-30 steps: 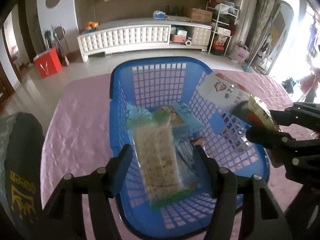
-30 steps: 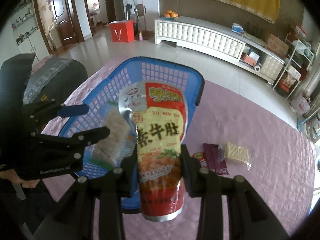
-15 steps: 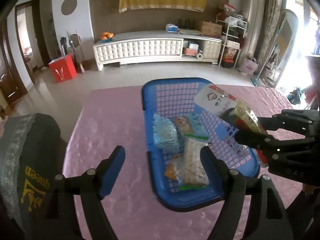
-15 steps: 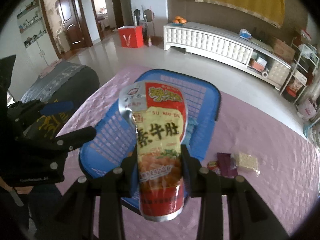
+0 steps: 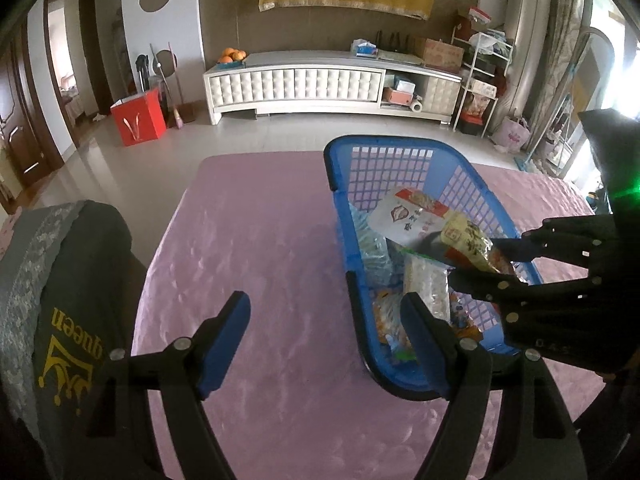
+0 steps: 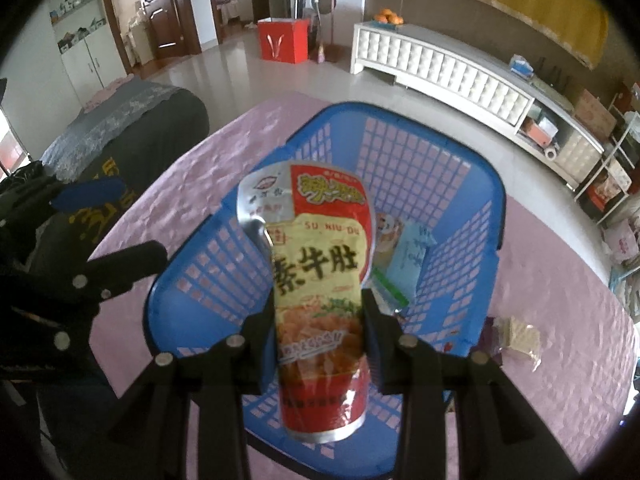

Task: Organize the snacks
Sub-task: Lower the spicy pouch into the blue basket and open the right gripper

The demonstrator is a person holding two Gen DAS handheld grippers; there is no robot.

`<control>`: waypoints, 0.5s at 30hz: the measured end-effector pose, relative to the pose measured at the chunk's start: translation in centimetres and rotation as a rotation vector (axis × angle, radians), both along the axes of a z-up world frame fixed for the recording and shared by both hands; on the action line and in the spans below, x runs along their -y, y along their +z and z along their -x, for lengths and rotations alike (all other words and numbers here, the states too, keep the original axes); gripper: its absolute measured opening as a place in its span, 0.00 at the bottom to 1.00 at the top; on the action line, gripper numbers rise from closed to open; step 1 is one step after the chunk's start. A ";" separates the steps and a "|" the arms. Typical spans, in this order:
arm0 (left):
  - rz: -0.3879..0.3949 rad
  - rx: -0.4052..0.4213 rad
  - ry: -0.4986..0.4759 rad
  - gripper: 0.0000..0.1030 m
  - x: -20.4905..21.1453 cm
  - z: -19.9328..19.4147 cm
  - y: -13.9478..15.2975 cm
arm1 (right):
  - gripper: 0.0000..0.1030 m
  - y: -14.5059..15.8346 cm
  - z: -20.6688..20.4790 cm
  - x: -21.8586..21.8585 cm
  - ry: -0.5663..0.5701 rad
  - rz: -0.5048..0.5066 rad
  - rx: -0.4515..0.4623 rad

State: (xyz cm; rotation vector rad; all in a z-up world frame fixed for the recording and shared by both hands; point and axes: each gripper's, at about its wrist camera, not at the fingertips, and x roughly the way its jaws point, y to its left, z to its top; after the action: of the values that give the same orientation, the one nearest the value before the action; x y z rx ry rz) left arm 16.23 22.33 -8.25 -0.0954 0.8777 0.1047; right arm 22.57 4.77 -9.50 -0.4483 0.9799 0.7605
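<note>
Left gripper (image 5: 324,332), black with blue pads: jaws spread wide, nothing between them, held over the pink quilted tablecloth (image 5: 256,240) just left of the blue plastic lattice basket (image 5: 376,148); right finger overlapping the basket's near corner in the left wrist view, contact not discernible. A second ago, over the basket with a clear green-edged cracker pack (image 5: 426,292) between narrower jaws; now wider, drawn back to the left, the pack lying inside the basket among other wrapped snacks (image 5: 370,244).

Right gripper (image 6: 320,320), black: clamped on the lower half of a tall red-and-yellow foil snack pouch (image 6: 320,264), pads pressing both its sides, pouch upright between the fingers and hanging over the basket's interior. Same grip as a second ago; then at the basket's near rim, now further in, basket filling more of the right wrist view.

On the cloth right of the basket: a clear pack of pale wafers (image 6: 518,334) and a dark purple wrapper, half hidden behind the basket wall.

Pouch covering much of the basket floor; a light blue packet (image 6: 414,256) only partly seen. Bottom snacks in the basket too jumbled to name. Dark garment with yellow print (image 5: 72,320) cut off at the left edge.
</note>
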 end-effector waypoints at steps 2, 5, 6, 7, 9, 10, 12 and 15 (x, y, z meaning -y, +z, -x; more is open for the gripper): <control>0.007 -0.002 0.002 0.74 -0.1 -0.1 -0.2 | 0.40 -0.3 -0.2 0.3 -0.002 0.002 -0.005; 0.013 -0.004 0.002 0.74 -0.5 -0.2 -0.5 | 0.41 -0.8 -0.1 0.3 0.003 0.009 -0.020; 0.014 -0.005 0.002 0.74 -0.4 -0.2 -0.5 | 0.41 -0.9 -0.1 0.4 0.003 0.007 -0.023; 0.014 -0.005 0.001 0.74 -0.3 -0.2 -0.5 | 0.42 -1.0 -0.2 0.5 0.001 0.006 -0.029; 0.011 -0.007 0.000 0.74 -0.2 -0.3 -0.5 | 0.45 -1.2 -0.3 0.4 0.008 0.009 -0.042; 0.008 -0.010 -0.001 0.74 -0.3 -0.4 -0.6 | 0.47 -1.3 -0.3 0.4 0.012 0.015 -0.047; 0.004 -0.011 -0.002 0.74 -0.1 -0.3 -0.6 | 0.55 -1.5 -0.2 0.3 0.018 0.023 -0.050; 0.001 -0.014 -0.004 0.74 0.1 -0.3 -0.6 | 0.63 -1.5 0.0 0.6 0.023 0.025 -0.041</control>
State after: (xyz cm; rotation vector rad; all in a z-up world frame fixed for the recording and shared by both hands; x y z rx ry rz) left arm 16.49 22.25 -8.89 -0.0941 0.8918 0.1009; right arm 22.61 4.13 -10.95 -0.4677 1.0251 0.7821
